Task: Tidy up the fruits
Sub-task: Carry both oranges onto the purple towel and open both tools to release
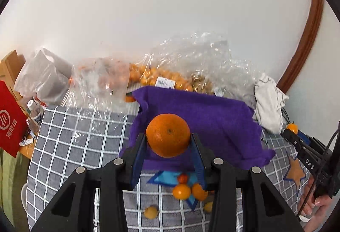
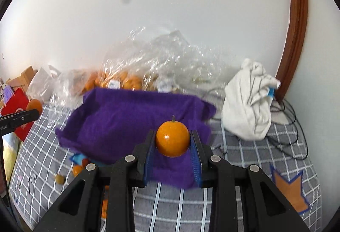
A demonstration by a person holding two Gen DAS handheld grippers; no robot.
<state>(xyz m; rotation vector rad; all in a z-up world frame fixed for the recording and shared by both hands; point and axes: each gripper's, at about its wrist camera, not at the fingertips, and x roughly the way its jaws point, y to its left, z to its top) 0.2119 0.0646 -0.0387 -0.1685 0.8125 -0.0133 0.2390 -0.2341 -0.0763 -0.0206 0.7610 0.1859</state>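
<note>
Right now both grippers hang above the purple cloth (image 1: 201, 117) on the checked table cover (image 1: 70, 147). Over its near edge, the left gripper (image 1: 167, 147) is clamped on a big orange (image 1: 167, 135), while the right gripper (image 2: 172, 147) pinches a smaller orange (image 2: 172, 139) (stem up). Several little fruits (image 1: 181, 190) lie loose just before the cloth; bagged oranges (image 1: 153, 77) sit behind it.

L gripper (image 1: 169, 142) tilted down, jaws clamped on an orange (image 1: 167, 134). R gripper (image 2: 172, 140) same pose, pinching a kumquat (image 2: 172, 139). Hand (image 1: 312, 200) at R gripper's handle, prob. gripping it.
</note>
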